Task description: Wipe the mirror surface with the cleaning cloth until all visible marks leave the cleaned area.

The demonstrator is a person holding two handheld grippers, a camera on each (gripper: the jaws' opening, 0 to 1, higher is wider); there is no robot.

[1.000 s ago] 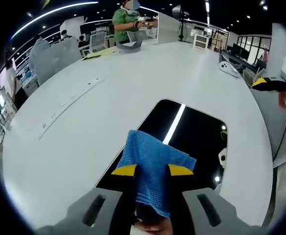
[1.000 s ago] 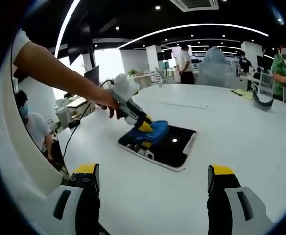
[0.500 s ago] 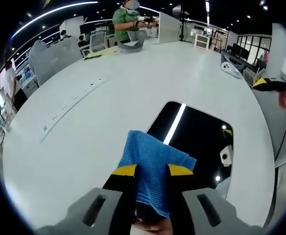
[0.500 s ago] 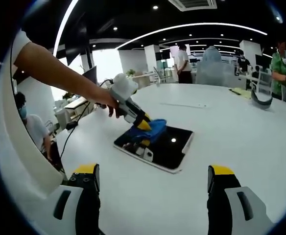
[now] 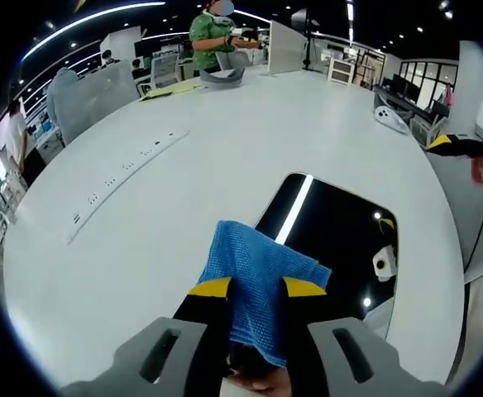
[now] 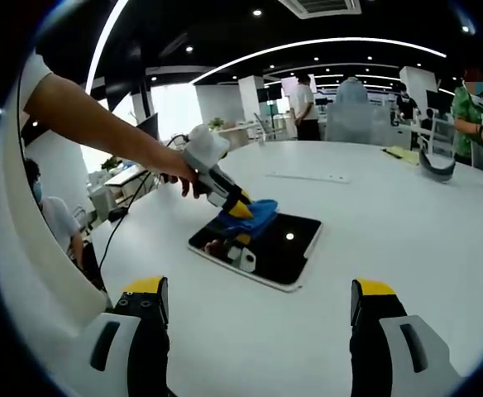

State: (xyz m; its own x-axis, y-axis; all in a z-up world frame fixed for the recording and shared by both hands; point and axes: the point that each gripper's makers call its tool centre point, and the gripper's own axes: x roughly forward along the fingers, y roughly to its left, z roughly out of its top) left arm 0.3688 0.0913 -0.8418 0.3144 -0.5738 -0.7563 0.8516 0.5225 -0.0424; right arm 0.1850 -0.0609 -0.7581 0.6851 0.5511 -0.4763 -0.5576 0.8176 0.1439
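Note:
A dark rectangular mirror [image 5: 332, 240] [image 6: 287, 248] lies flat on the white table [image 5: 184, 165], reflecting ceiling lights. My left gripper [image 5: 256, 288] is shut on a blue cleaning cloth [image 5: 262, 277] and holds it at the mirror's near edge. In the right gripper view the left gripper [image 6: 235, 210] presses the blue cloth [image 6: 254, 217] onto the mirror's left part, held by a person's hand [image 6: 175, 169]. My right gripper [image 6: 258, 302] stands open above the table in front of the mirror, with nothing between its jaws.
The big white table [image 6: 407, 248] has a strip of sockets [image 5: 117, 178] at the left. A grey headset-like object [image 5: 219, 76] lies at the far edge near a person in green [image 5: 212, 33]. Chairs, desks and other people stand beyond.
The left gripper with the cloth has shifted a little across the mirror toward its left edge. The right gripper has stayed open, its view drifting slightly.

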